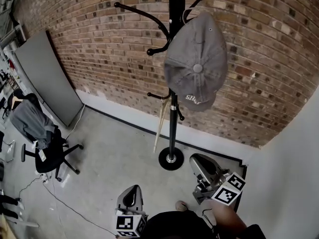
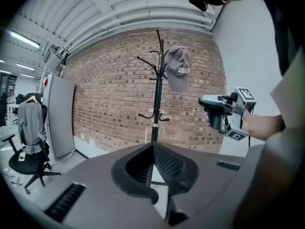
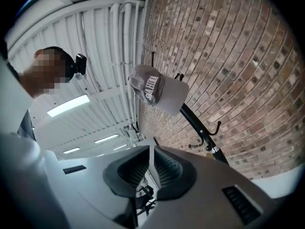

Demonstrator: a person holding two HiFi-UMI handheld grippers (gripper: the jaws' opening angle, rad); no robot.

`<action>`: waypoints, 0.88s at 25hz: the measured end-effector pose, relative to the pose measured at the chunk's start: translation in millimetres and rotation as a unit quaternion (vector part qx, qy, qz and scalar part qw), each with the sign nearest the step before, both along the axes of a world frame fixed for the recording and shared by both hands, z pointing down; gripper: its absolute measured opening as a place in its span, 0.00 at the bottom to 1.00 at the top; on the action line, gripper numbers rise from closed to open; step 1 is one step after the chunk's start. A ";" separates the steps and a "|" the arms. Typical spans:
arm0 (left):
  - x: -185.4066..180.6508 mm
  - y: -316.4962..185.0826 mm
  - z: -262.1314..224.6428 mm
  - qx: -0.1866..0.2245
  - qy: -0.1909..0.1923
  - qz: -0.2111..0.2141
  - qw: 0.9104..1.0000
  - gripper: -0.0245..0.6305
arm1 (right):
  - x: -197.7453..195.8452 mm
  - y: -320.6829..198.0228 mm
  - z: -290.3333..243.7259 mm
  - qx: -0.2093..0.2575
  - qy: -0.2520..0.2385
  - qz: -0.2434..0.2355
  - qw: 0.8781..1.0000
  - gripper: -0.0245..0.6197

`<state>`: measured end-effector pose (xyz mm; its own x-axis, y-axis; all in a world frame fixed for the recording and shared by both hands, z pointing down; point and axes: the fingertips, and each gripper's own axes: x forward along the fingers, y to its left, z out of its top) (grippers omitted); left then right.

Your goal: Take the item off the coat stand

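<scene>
1. Cap point(image 1: 197, 63), grey, hangs from an upper hook of the black coat stand point(image 1: 173, 128) at our 12 o'clock. Its brim points down, and neither gripper touches it.
2. Our left gripper point(image 2: 152, 148) has its jaws pressed together on nothing. It sits low at our 7 o'clock, well apart from the stand.
3. Our right gripper point(image 3: 151, 152) also has its jaws pressed together on nothing. It sits at 5 o'clock, near the stand's round base point(image 1: 171, 159), with the cap above its jaws.
4. The brick wall point(image 1: 99, 44) runs close behind the stand from 10 to 2 o'clock.
5. The white wall point(image 1: 294, 173) closes the corner at 3 o'clock, so we have little room on that side.
6. Bare floor point(image 1: 114, 158) lies open between us and the base, and on toward 9 o'clock.
7. Farther out at 9 o'clock stands an office chair point(image 1: 52, 156), with a grey panel point(image 1: 47, 78) leaning on the brick at 10 o'clock.
8. A pale stick point(image 1: 160, 126) leans on the wall just beside the pole.
9. A long curved hook point(image 1: 139, 14) juts from the pole toward 10 o'clock, beside the cap.
</scene>
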<state>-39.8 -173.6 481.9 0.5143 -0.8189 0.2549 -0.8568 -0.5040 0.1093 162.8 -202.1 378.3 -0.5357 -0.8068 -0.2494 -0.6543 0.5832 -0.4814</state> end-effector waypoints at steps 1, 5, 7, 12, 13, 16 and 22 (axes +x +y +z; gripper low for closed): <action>18.0 -7.1 -4.4 0.004 -0.001 0.001 1.000 0.10 | 14.9 -10.9 -3.6 0.008 -0.006 -0.009 1.000 0.07; 85.2 -30.6 -22.1 0.026 -0.013 -0.004 1.000 0.10 | 72.4 -48.7 -15.6 0.041 -0.026 -0.044 0.998 0.07; 111.7 -38.6 -29.8 0.034 -0.009 -0.006 0.999 0.10 | 98.0 -63.2 -26.1 0.058 -0.029 -0.058 0.996 0.14; 134.4 -45.6 -37.4 0.028 -0.019 -0.033 0.999 0.10 | 129.0 -94.4 -47.4 0.087 -0.056 -0.114 0.988 0.27; 136.4 -46.7 -40.0 0.029 -0.018 -0.040 0.999 0.10 | 131.1 -99.7 -51.6 0.092 -0.059 -0.123 0.986 0.28; 144.7 -49.0 -43.0 0.033 -0.028 -0.046 0.998 0.10 | 134.5 -110.3 -64.0 0.112 -0.061 -0.150 0.980 0.29; 149.0 -48.4 -41.3 0.026 -0.044 -0.054 0.997 0.10 | 123.6 -121.6 -88.5 0.150 -0.074 -0.209 0.963 0.30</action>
